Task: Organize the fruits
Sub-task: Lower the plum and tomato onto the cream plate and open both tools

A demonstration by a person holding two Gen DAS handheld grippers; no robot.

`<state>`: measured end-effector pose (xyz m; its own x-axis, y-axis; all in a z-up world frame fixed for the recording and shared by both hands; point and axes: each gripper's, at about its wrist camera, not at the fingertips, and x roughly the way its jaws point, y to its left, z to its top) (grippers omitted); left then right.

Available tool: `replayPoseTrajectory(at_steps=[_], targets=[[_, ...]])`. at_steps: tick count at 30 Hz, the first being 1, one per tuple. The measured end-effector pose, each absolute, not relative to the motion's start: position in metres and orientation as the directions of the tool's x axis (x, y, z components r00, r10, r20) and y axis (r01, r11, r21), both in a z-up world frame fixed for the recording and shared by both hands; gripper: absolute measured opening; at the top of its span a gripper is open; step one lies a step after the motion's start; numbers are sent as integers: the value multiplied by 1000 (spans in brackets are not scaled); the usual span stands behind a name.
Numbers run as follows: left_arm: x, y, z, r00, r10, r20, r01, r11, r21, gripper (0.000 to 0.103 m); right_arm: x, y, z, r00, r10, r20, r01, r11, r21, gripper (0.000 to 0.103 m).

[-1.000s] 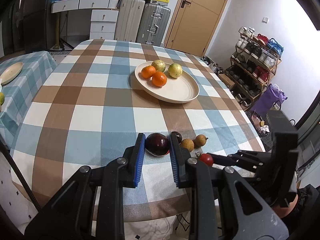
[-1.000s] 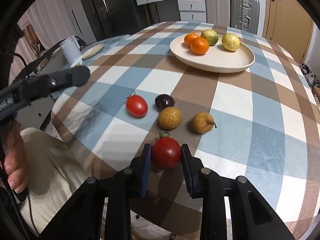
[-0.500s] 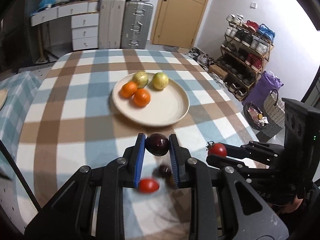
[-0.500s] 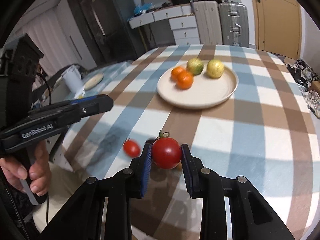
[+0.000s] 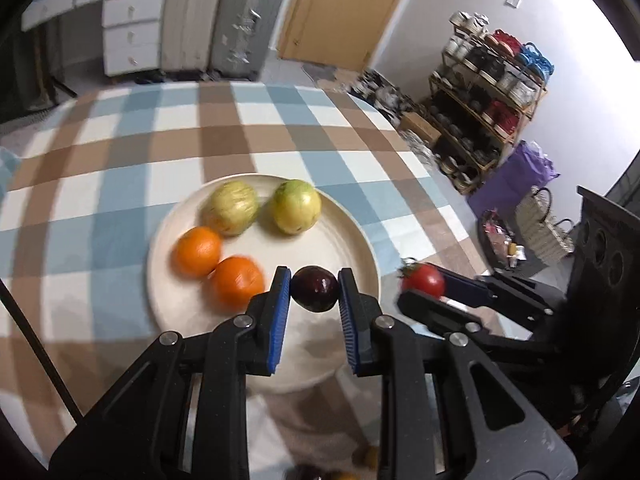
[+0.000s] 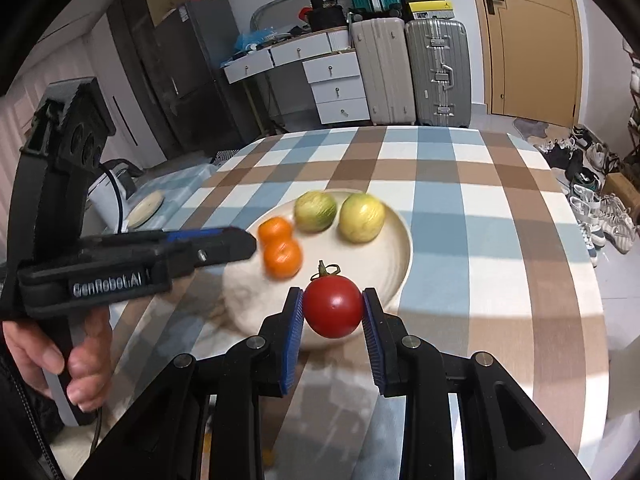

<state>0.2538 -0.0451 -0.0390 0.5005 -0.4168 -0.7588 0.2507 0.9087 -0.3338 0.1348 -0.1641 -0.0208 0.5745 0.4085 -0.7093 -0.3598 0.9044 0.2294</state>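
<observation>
My left gripper [image 5: 314, 289] is shut on a dark purple fruit [image 5: 314, 289] and holds it above the near side of the cream plate [image 5: 356, 236]. On the plate lie two oranges [image 5: 218, 266] and two yellow-green fruits [image 5: 264, 207]. My right gripper [image 6: 332, 307] is shut on a red tomato [image 6: 333, 307] with a green stalk, over the plate's near rim [image 6: 402, 264]. In the left wrist view the right gripper [image 5: 424, 282] shows at the plate's right edge with the tomato [image 5: 425, 280]. In the right wrist view the left gripper [image 6: 236, 242] reaches in from the left.
The checked tablecloth [image 6: 460, 208] covers the table. A person's hand [image 6: 60, 356] grips the left handle. Small fruits [image 5: 370, 456] lie blurred at the bottom of the left wrist view. Suitcases [image 6: 412, 68], drawers and a shoe rack [image 5: 492, 96] stand beyond the table.
Both grippers lifted their fruits off the cloth and carried them away from the near edge to the plate. The loose fruits on the cloth dropped out of view.
</observation>
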Motion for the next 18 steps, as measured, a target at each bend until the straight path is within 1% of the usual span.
replayPoseTrajectory(at_steps=[7,11,18], targets=[[304,-52,-66,446,-438,-781,234,899,-370,21,181,-153,-40,553,396,-733,-376,904,205,30],[318,-56,-78,428,-430,-795,232,902,-364,21,197,-146,-52,532,397,-748,-388,899,201,30],[329,-56,-95,423,-403,-812,220,915,-339,21,214,-142,-74,485,404,-776,-372,898,235,30]])
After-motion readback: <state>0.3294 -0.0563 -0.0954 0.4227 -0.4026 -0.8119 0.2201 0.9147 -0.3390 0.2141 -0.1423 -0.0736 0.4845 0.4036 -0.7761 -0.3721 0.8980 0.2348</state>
